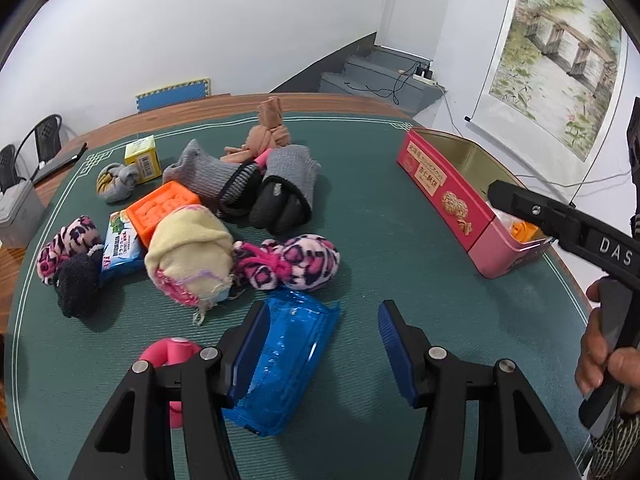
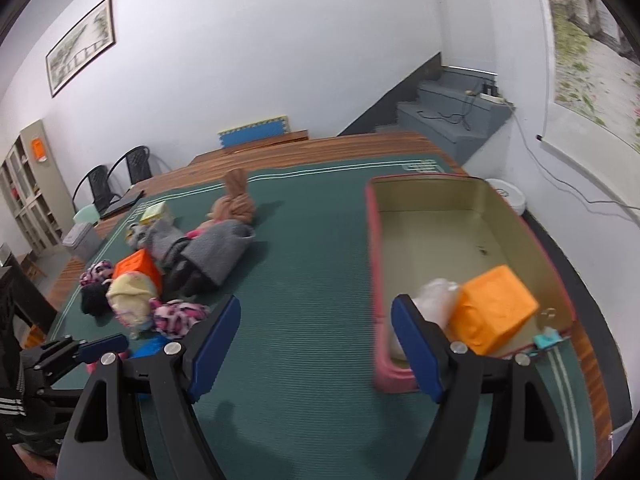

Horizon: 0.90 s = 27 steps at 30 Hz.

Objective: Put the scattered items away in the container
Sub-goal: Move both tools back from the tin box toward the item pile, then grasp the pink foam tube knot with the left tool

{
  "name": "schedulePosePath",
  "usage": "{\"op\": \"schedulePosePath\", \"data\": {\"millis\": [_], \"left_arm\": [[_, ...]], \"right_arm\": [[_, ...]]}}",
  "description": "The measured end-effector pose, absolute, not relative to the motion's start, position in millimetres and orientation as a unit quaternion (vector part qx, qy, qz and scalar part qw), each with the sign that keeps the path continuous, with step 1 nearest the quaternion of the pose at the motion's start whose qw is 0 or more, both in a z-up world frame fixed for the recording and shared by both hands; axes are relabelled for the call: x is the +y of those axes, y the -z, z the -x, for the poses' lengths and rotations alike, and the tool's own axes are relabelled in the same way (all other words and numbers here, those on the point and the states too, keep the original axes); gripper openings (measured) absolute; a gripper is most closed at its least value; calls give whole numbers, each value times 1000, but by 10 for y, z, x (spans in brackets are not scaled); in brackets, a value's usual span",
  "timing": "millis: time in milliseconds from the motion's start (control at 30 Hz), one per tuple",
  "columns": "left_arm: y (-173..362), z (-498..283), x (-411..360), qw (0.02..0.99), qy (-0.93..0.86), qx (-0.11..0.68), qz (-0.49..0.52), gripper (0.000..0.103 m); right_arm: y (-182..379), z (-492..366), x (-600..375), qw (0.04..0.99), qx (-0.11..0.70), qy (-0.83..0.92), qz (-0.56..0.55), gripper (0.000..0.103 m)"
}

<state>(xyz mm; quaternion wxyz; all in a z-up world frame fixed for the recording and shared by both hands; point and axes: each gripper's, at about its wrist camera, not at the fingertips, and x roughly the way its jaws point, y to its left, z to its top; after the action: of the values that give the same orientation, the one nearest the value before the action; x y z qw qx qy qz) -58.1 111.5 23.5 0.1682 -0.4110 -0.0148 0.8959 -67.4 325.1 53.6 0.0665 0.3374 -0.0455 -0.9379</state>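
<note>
Both my hand-held grippers gape, gripping nothing.
My left hand-held gripper [image 1: 322,354] straddles the blue packet [image 1: 286,360]; my right hand-held gripper [image 2: 316,346] hangs beside the pink tin [image 2: 472,204], which holds an orange block [image 2: 494,314] and something pale, blurred.

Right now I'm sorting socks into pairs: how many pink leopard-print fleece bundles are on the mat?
2: one pink leopard-print fleece bundle mid-mat beside the cream bundle; the other at the pile's left end. More may be hidden.

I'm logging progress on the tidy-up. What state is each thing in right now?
Left gripper: open, blue packet partly between its fingers.
Right gripper: open, holding nothing.
Tin: lid off, mostly unfilled.
Orange block: inside the tin.
Blue packet: flat on the mat, not gripped.
Grey socks: piled on the mat.
</note>
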Motion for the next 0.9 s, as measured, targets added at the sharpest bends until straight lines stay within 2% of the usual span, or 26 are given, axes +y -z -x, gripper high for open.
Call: {"op": "schedulePosePath", "data": {"millis": [333, 633, 900], "left_arm": [[-226, 590, 804, 155, -894, -25, 420, 58], [-178, 648, 371, 139, -890, -46, 432, 58], [-105, 732, -30, 146, -877, -102, 446, 58]], "right_arm": [[-324, 778, 2851, 64, -57, 935, -343, 81], [-170, 739, 2627, 69, -3, 938, -340, 81], [-125, 756, 2644, 75, -15, 936, -345, 81]]}}
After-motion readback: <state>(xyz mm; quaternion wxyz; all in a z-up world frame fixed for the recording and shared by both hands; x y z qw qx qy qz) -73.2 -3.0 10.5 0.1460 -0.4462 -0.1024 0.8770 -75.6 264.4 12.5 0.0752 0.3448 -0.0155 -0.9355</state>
